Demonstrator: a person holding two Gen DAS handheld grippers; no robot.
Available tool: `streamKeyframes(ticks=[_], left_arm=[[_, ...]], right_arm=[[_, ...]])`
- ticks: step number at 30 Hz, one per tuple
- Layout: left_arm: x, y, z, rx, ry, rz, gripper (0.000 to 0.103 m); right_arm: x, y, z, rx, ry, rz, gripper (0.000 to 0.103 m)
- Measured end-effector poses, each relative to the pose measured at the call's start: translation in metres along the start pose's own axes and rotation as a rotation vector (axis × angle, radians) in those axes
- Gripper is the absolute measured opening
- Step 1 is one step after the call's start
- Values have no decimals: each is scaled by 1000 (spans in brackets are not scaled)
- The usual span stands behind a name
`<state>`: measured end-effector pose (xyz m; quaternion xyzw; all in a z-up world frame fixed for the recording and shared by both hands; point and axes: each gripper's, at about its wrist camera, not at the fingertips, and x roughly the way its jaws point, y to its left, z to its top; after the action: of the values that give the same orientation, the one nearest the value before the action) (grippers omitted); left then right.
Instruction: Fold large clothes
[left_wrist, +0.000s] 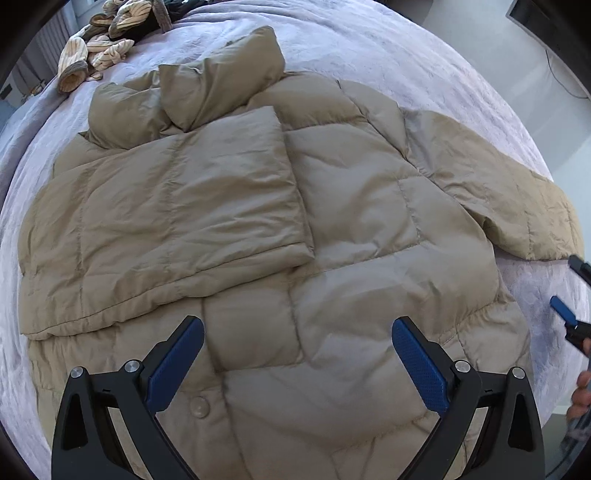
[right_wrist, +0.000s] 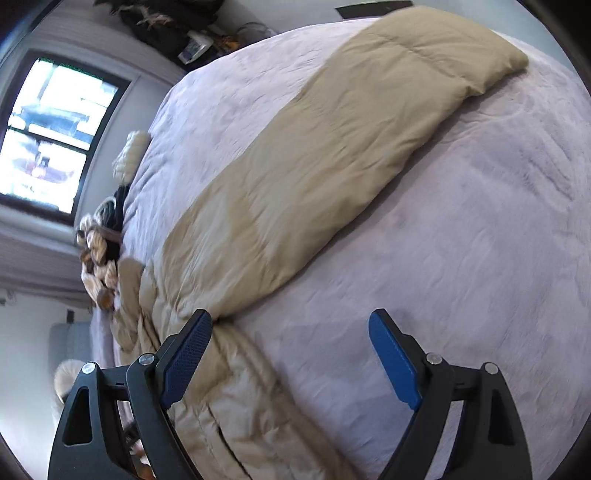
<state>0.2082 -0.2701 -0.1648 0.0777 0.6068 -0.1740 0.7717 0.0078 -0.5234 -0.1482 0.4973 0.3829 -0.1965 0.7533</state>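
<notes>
Left gripper hangs spread above the tan puffer jacket; only the right gripper, spread and empty, shows the blurred window.

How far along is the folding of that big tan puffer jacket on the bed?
Roughly a third. Done: one sleeve already lies folded across the chest of the jacket. In hand: nothing; the left gripper and the right gripper are both open and empty above the fabric. Left: the other sleeve is stretched out over the bed cover, and the body is unfolded.
</notes>
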Motion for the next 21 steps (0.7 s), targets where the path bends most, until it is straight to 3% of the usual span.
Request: streamKeyframes(ticks=[5, 13, 21], left_arm=[[5, -22, 4, 20, 9, -3, 102], [10, -52, 17, 36, 8, 21, 102], [16, -55, 26, 29, 21, 38, 102]], right_arm=[[-2, -25, 33, 70, -16, 6, 89], [9, -53, 82, 250, -46, 162, 89], [32, -46, 112, 257, -50, 199, 89]])
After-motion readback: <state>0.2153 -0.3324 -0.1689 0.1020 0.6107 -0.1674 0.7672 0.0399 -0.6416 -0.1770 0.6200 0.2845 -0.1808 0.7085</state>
